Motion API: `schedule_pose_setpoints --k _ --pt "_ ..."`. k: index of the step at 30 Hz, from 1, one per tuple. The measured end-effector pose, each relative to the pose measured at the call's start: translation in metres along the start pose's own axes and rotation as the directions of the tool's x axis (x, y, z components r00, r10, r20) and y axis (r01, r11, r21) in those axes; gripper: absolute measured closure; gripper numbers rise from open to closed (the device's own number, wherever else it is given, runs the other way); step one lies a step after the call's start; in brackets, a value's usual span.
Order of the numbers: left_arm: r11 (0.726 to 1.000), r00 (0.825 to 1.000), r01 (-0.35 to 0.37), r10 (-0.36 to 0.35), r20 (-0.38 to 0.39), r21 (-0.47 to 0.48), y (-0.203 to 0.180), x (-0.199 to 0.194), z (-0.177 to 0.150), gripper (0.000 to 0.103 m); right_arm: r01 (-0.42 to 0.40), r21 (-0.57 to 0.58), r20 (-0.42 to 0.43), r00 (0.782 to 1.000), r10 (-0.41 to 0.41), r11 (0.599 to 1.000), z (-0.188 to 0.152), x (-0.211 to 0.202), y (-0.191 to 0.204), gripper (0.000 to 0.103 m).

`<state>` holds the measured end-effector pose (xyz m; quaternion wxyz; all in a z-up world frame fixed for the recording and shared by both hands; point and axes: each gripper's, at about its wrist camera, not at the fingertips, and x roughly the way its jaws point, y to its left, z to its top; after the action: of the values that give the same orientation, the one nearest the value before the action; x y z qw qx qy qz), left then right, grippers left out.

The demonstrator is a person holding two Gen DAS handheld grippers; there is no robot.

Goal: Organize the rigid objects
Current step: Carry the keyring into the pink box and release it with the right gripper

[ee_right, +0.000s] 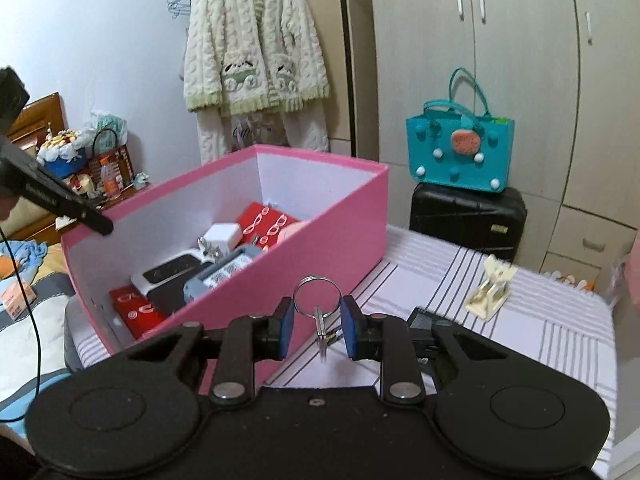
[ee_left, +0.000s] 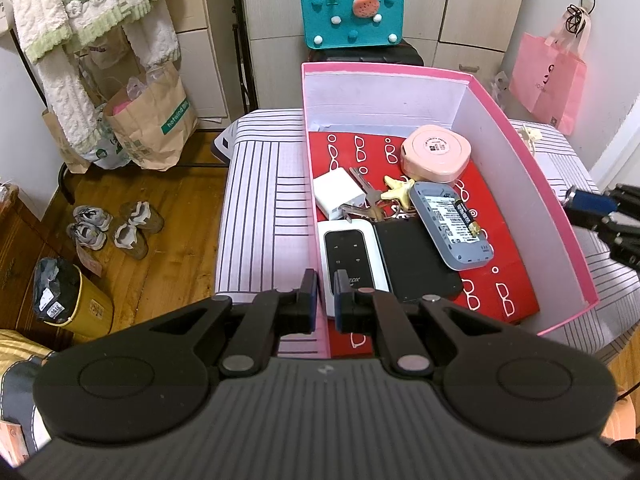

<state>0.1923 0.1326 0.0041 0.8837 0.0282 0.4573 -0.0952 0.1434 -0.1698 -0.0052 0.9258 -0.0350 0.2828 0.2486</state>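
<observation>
A: Keyring point(ee_right: 316, 300) sits between the blue pads point(ee_right: 285, 330) of the right claw point(ee_right: 317, 330), the ring standing up with a key or tag hanging blurred beneath it. The pads look pressed on its sides, so I read it as gripped, lifted clear of the striped cloth point(ee_right: 520, 344).

B: And the left claw point(ee_left: 326, 300)?

A: Narrowed almost to nothing, pads nearly together, holding no object. It hangs over the near left corner of the pink box point(ee_left: 532, 168), straddling its wall.

B: What lies in the box?

A: On a red sheet with white glasses prints point(ee_left: 508, 276): a white charger point(ee_left: 338, 196), keys with a yellow star charm point(ee_left: 396, 192), a round pink case point(ee_left: 434, 152), a grey router with a battery on top point(ee_left: 452, 228), a black flat device point(ee_left: 416, 256) and a white remote-like unit point(ee_left: 350, 256). The grey one overlaps the black one.

B: Anything left outside?

A: A cream plastic clip point(ee_right: 490, 288) lies on the cloth to the right of the box, well apart from the keyring. Something dark point(ee_right: 424, 320) lies just behind the right finger; I cannot tell what it is.
</observation>
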Motion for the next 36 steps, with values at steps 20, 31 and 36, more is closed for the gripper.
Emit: schedule_pose_setpoints --k 20,31,36 --pt "1.000 1.000 0.019 -0.019 0.006 -0.001 0.005 0.003 -0.003 0.098 -0.310 -0.035 0.049 0.949 0.311 0.950 0.081 0.006 0.045 0.074" --pt "0.999 1.000 0.010 -0.010 0.011 0.036 0.003 0.000 0.000 0.098 -0.403 -0.008 -0.166 0.903 0.397 0.915 0.085 0.079 0.094 0.074" --pt "0.999 1.000 0.016 -0.016 0.019 0.029 0.003 -0.001 -0.002 0.098 -0.356 0.029 -0.263 0.899 0.350 0.934 0.082 0.110 0.103 0.074"
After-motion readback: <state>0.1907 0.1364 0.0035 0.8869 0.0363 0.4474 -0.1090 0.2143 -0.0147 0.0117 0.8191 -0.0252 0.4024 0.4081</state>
